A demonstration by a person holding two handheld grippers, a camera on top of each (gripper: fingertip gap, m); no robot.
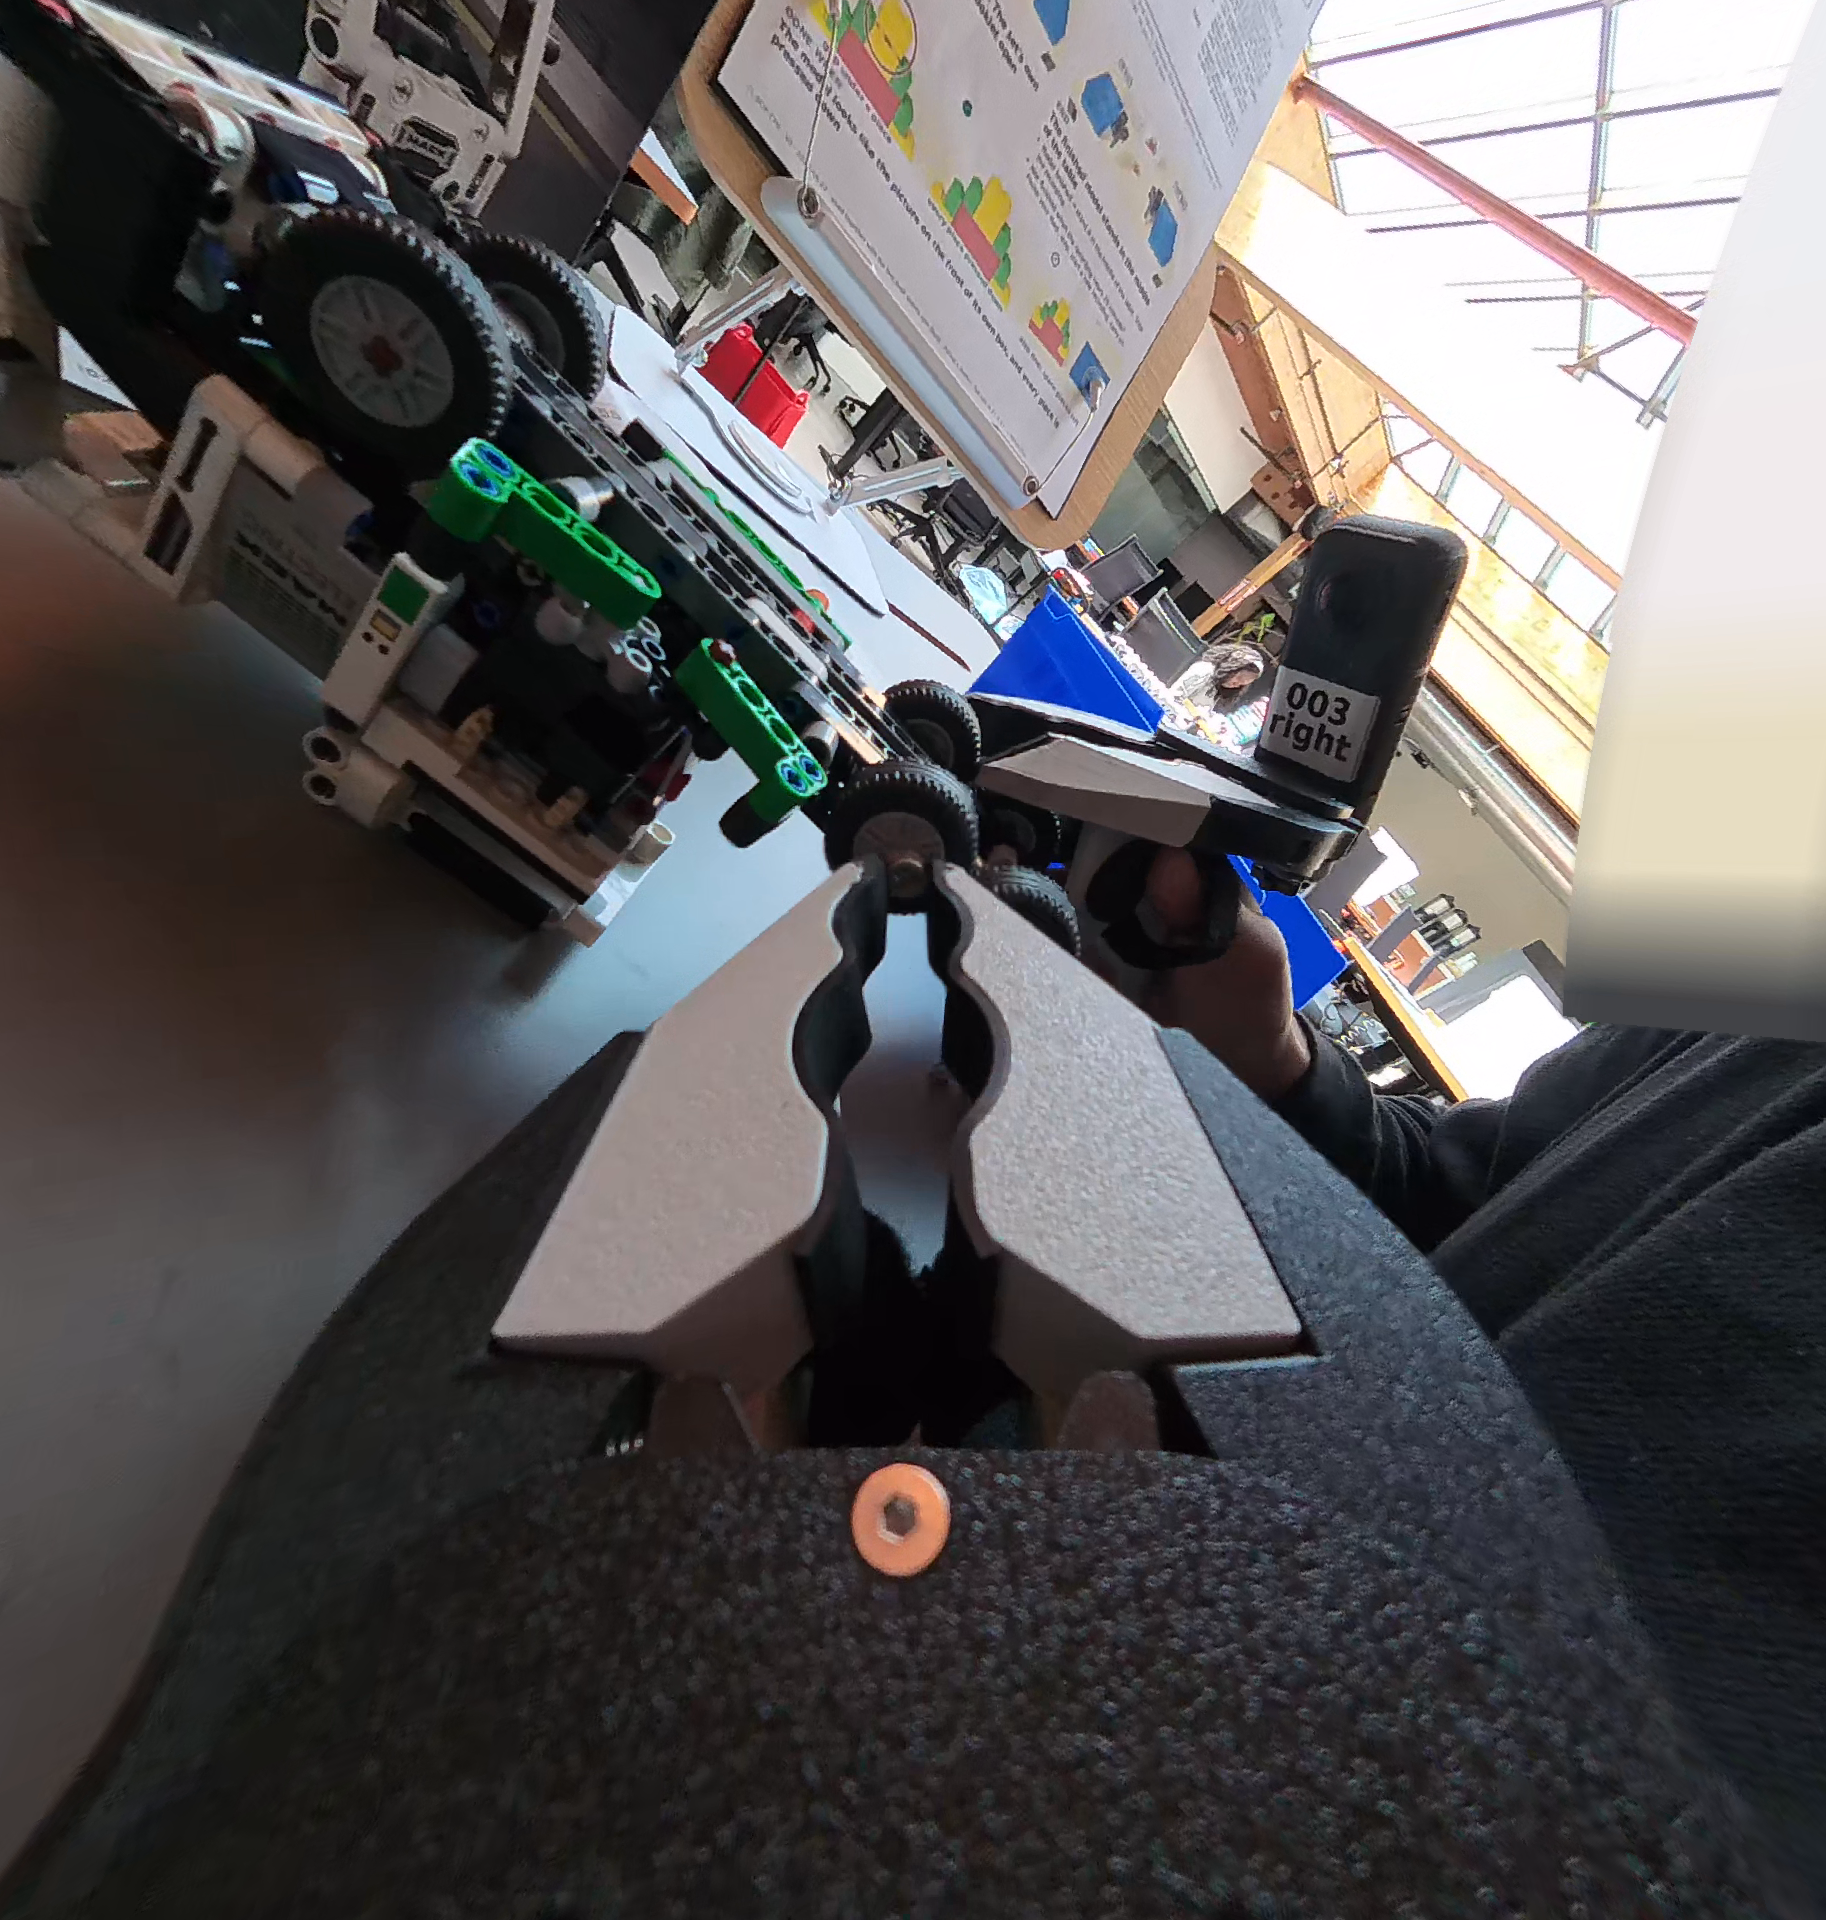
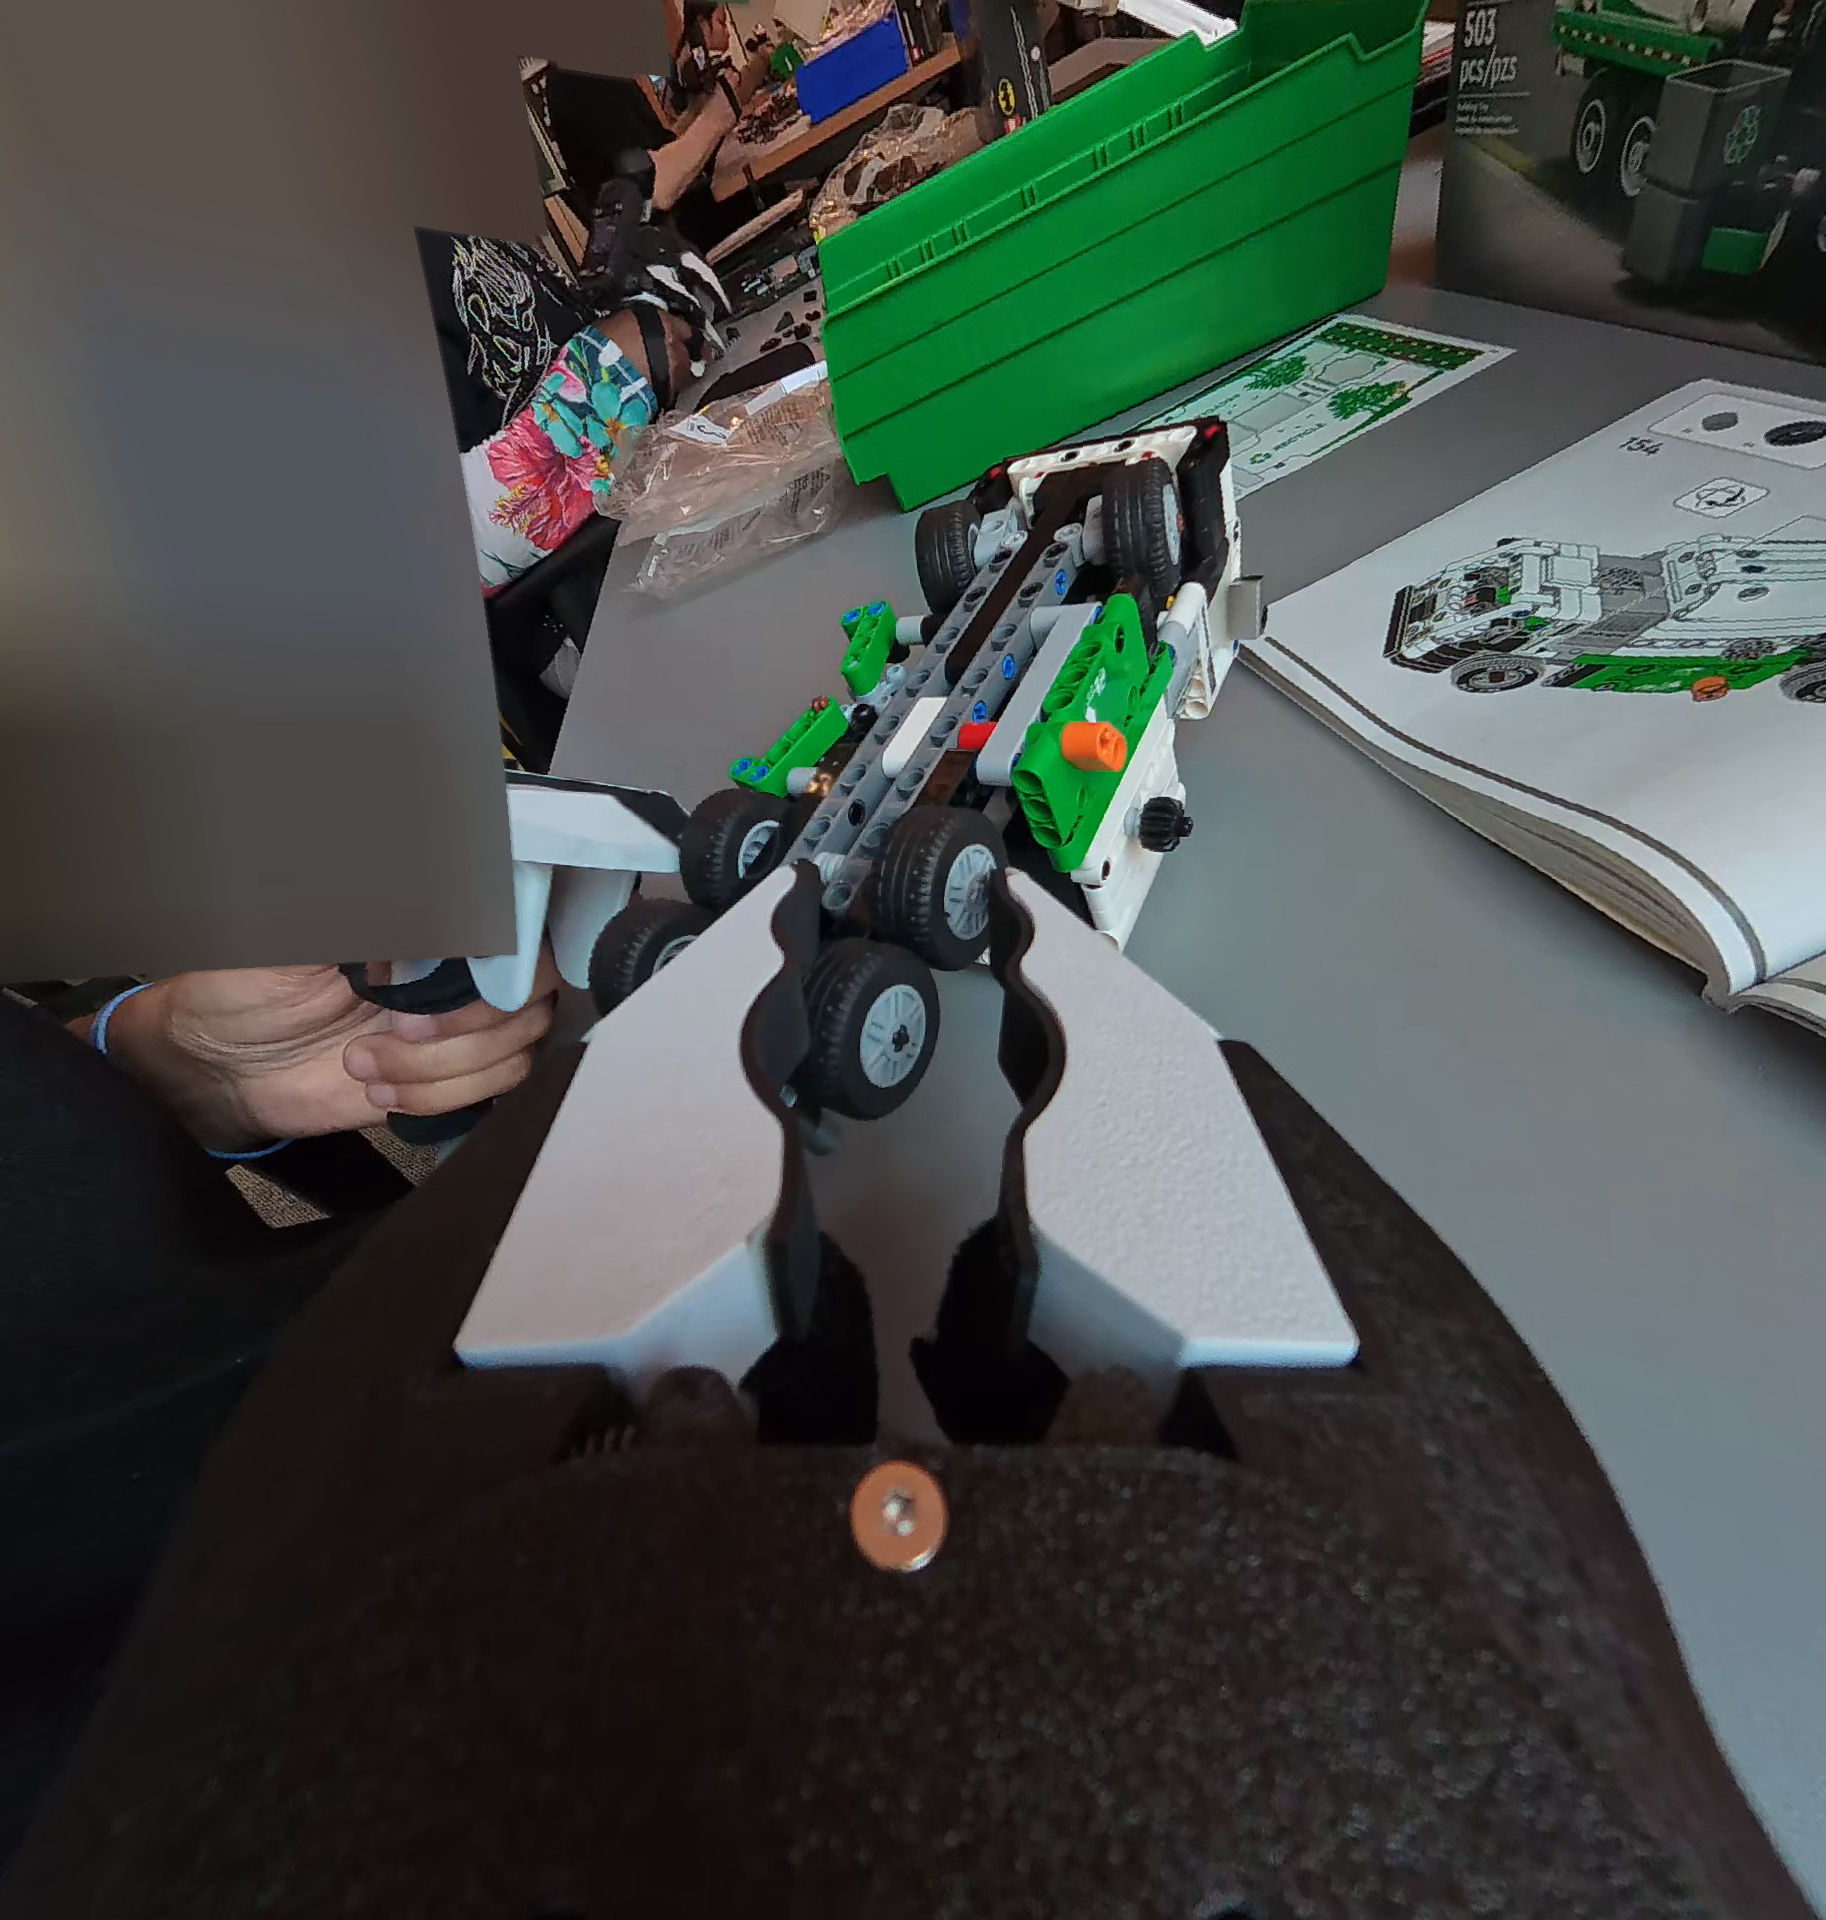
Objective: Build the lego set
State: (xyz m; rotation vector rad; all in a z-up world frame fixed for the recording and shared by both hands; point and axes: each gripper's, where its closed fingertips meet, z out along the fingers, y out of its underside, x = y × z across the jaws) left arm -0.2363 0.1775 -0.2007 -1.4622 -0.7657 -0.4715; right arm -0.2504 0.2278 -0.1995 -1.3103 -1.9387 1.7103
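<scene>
A white, green and grey lego truck [image 2: 992, 665] lies upside down on the grey table [image 2: 1408, 1143], wheels up. My right gripper [image 2: 901, 888] straddles its near rear wheels. The right fingertip [image 2: 1008, 904] touches the hub of the farther wheel [image 2: 935, 883], and the left fingertip sits against the chassis beam. A nearer wheel [image 2: 873, 1039] sits between the jaws. My left gripper [image 1: 904, 883] is pinched on the hub of a small rear wheel [image 1: 901, 821] on the truck's other side. It also shows in the right wrist view [image 2: 597, 831]. The truck [image 1: 576, 582] fills the left wrist view's upper left.
An open instruction book [image 2: 1563, 644] lies to the right. A green bin [image 2: 1096, 260], a sticker sheet [image 2: 1324, 384] and the set's box [image 2: 1667, 156] stand behind the truck. Plastic bags [image 2: 722, 488] lie at the back left. A blue bin [image 1: 1065, 665] stands farther off. The tips of one gripper are about 6 centimeters away from the tips of the other.
</scene>
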